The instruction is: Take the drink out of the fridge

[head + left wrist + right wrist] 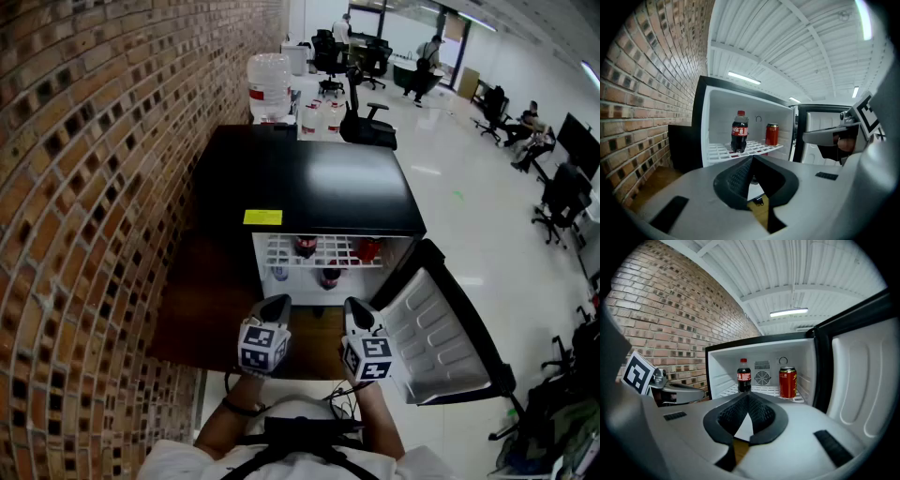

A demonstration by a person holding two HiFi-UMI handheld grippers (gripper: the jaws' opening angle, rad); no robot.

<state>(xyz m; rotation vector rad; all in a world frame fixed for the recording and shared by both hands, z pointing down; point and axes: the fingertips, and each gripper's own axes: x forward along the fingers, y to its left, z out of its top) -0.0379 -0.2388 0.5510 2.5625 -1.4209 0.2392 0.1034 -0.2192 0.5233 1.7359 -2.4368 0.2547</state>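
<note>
A small black fridge [309,183] stands open, its door [441,323] swung out to the right. On its white wire shelf [723,151] a cola bottle [739,132] [744,376] stands upright at the left. A red can [772,134] [787,382] stands to its right. From above, the bottle [306,246] and can [367,249] show on the shelf, with another bottle [330,277] lower down. My left gripper [275,305] [751,159] and right gripper [355,307] [747,396] hang side by side before the opening. Both are shut and empty, well short of the shelf.
A brick wall [94,187] runs close along the left of the fridge. Behind the fridge stand a water jug [269,86] and a black office chair [366,122]. More chairs, desks and people fill the far room. The open door blocks the right side.
</note>
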